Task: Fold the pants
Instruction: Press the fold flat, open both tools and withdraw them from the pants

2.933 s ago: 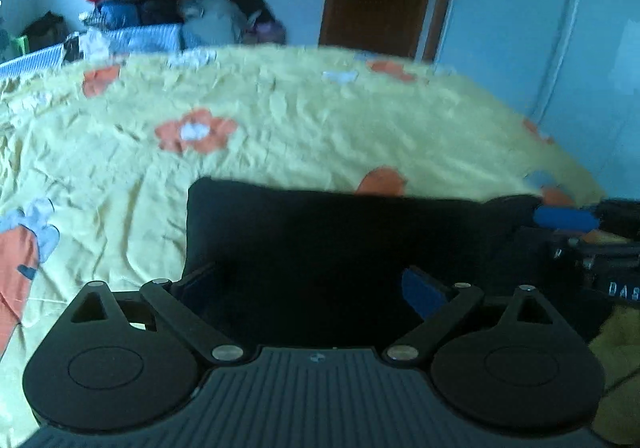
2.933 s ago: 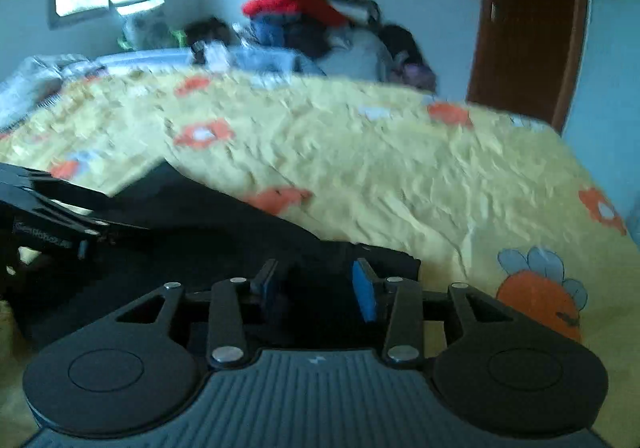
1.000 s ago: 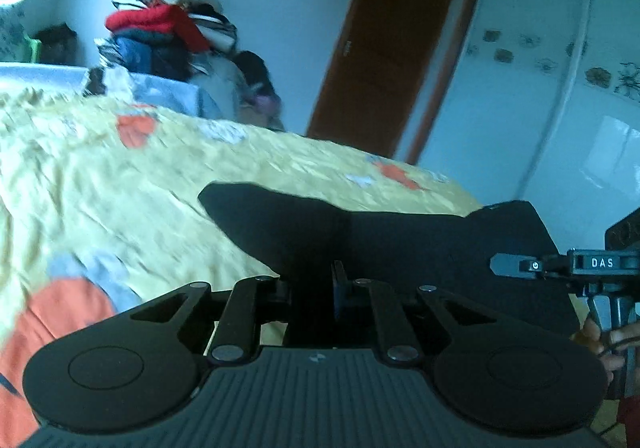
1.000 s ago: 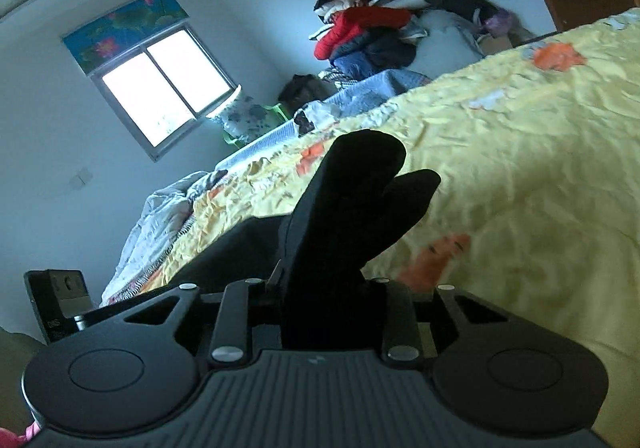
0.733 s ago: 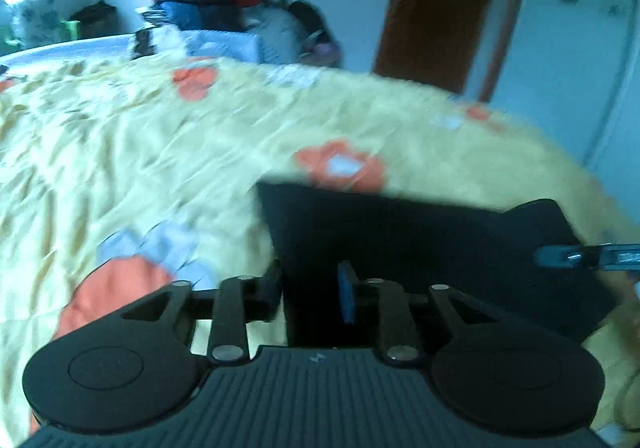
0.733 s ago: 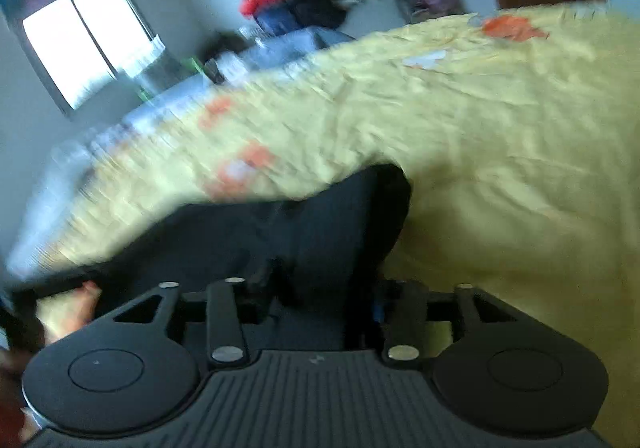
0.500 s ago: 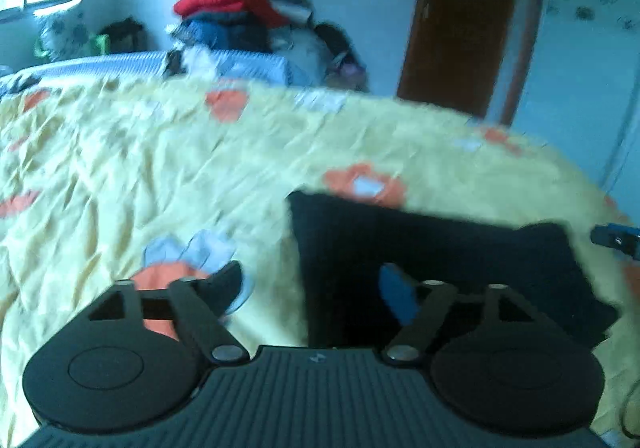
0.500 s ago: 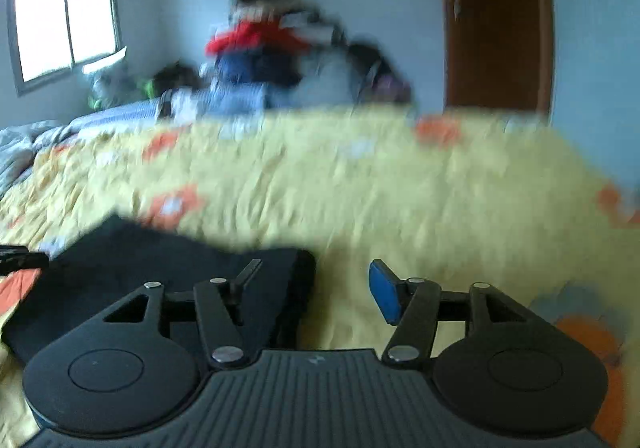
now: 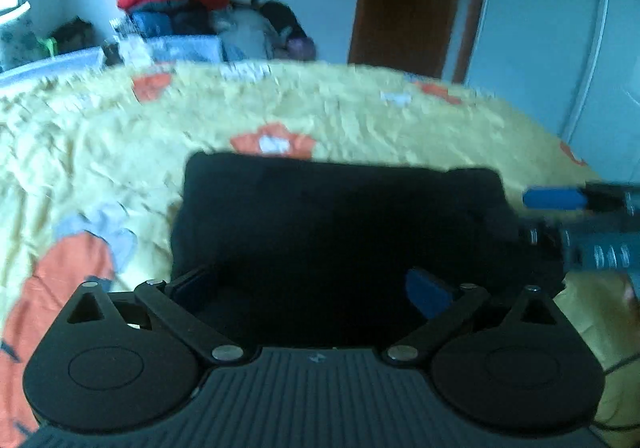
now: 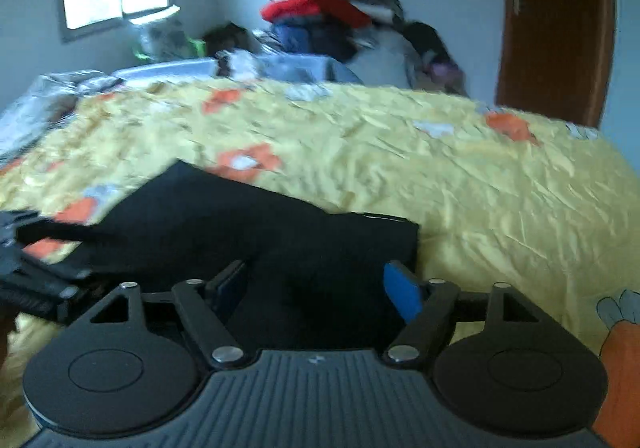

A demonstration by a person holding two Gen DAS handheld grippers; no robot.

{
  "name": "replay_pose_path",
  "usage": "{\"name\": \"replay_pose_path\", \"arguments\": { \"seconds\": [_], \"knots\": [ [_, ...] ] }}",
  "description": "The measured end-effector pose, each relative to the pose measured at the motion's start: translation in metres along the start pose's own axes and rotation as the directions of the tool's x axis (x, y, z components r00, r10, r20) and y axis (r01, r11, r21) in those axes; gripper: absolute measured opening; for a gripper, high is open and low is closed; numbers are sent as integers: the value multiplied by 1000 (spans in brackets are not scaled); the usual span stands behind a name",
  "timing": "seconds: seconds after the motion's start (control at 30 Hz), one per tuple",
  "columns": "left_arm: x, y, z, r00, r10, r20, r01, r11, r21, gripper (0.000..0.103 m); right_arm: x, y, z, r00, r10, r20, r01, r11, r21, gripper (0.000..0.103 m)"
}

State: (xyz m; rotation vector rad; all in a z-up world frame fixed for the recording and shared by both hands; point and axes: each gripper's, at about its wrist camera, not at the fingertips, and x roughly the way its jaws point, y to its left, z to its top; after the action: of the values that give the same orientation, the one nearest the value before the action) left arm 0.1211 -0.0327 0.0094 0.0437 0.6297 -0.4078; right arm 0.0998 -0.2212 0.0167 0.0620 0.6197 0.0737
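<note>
Yellow bedding (image 9: 360,116) is seen from the left wrist, the black pants (image 9: 340,224) laid folded upon it; the left gripper (image 9: 308,292) is spread wide, where cloth was pinched a second ago. From the right wrist, the right gripper (image 10: 320,284) is likewise spread wide, emptied. Another fold or smoothing is probably called for.

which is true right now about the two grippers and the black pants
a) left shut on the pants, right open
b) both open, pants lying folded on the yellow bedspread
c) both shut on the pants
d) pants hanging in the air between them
b: the left gripper and the right gripper both have their jaws spread wide with nothing clamped, and the black pants lie as a folded block on the yellow bedspread.
</note>
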Motion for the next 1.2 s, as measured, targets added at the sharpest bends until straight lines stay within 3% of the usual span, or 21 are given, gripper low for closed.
{"name": "replay_pose_path", "arguments": {
  "seconds": [0.1,0.17,0.23,0.43,0.63,0.87,1.0,1.07,1.2],
  "knots": [
    [-9,-8,-7,999,39,33,-38,999,-16,103,4,16,-12,999,30,-39,-32,998,-55,83],
    [4,-13,-13,997,70,-31,-70,997,9,103,16,25,-22,997,-16,-72,9,995,-103,87],
    [13,-15,-17,993,96,-65,-96,995,14,103,18,24,-22,996,-61,-66,55,994,-91,100],
    [8,-12,-25,994,106,-17,-107,994,-28,103,-8,37,-21,993,-115,18,116,990,-76,100],
    [9,-17,-31,991,135,20,-135,991,-15,103,7,58,-32,981,-191,-25,184,968,-168,103],
    [9,-18,-32,990,140,27,-140,990,-9,103,10,43,-36,986,-160,-44,156,985,-76,103],
    [9,-18,-32,989,143,29,-143,990,-8,103,4,42,-35,983,-181,-29,179,983,-36,103],
    [9,-18,-32,989,143,28,-142,990,-10,103,-1,46,-35,980,-197,1,197,979,-56,103],
    [10,-19,-32,989,148,29,-148,989,-5,103,9,42,-39,977,-210,-34,207,976,-63,103]
  ]
}}
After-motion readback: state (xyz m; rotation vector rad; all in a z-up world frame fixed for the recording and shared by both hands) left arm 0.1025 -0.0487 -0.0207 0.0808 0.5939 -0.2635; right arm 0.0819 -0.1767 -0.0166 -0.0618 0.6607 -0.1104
